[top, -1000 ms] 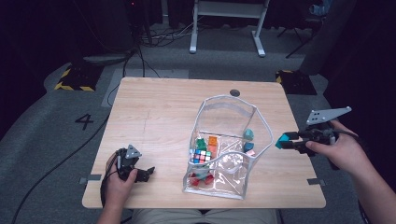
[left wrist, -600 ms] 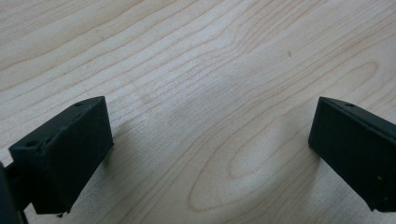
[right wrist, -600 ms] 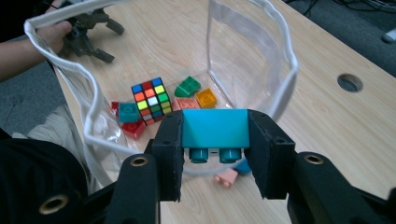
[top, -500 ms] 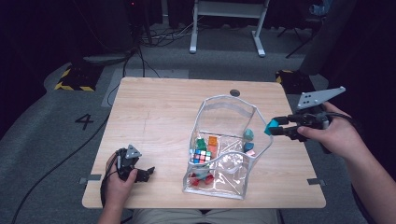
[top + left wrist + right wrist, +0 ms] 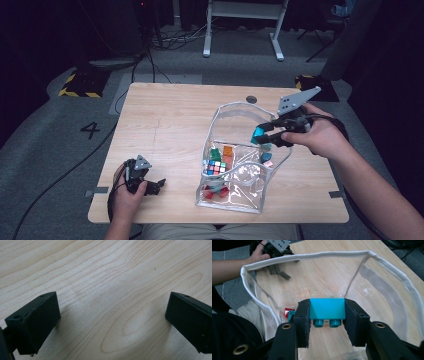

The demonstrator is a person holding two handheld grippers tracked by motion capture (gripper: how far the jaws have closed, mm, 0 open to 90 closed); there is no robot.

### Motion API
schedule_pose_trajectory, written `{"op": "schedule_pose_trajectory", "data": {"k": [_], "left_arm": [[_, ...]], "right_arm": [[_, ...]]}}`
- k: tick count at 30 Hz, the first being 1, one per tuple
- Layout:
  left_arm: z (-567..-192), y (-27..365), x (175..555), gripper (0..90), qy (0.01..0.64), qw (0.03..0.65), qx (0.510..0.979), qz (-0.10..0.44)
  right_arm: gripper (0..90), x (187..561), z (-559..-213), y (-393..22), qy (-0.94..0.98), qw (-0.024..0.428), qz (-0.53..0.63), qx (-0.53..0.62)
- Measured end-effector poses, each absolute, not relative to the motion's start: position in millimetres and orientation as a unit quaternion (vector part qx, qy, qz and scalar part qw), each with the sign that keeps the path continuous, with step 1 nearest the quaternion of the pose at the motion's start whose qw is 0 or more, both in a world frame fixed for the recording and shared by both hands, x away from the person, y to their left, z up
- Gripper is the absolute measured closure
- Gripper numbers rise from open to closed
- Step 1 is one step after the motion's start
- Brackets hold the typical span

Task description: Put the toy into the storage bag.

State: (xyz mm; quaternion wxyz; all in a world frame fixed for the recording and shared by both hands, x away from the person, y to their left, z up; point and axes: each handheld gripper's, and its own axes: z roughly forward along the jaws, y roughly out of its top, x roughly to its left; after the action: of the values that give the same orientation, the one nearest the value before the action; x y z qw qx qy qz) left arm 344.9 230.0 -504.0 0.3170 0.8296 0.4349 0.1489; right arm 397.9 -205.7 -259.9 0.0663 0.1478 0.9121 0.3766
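A clear plastic bag (image 5: 235, 112) with a white rim (image 5: 312, 256) stands open on the wooden table (image 5: 165, 125). Inside it lie a puzzle cube (image 5: 215, 167) and several small coloured toys. My right gripper (image 5: 256, 136) is shut on a teal block (image 5: 327, 308), which it holds over the bag's mouth from the right. The block (image 5: 257, 134) has studs on its underside. My left gripper (image 5: 159, 186) rests near the table's front left corner. Its jaws stand wide apart above bare wood (image 5: 112, 297), and nothing lies between them.
A round grommet (image 5: 251, 99) is set into the table behind the bag. Grey floor with a painted numeral (image 5: 92, 130) lies left of the table, and a white stand (image 5: 242, 27) is at the back. A cable runs across the floor at left.
My right gripper has carried the teal block leftward and upward, from beside the bag's right wall to over its open mouth. The left gripper has stayed put.
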Motion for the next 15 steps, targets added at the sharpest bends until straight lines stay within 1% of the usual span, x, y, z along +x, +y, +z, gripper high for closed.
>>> {"op": "schedule_pose_trajectory", "data": {"k": [15], "left_arm": [[-503.8,230.1,344.9,0.0,0.435,0.316,0.830,0.150]], "right_arm": [[59.3,402.2,-277.1,-134.2,0.930,0.035,0.359,0.077]]}}
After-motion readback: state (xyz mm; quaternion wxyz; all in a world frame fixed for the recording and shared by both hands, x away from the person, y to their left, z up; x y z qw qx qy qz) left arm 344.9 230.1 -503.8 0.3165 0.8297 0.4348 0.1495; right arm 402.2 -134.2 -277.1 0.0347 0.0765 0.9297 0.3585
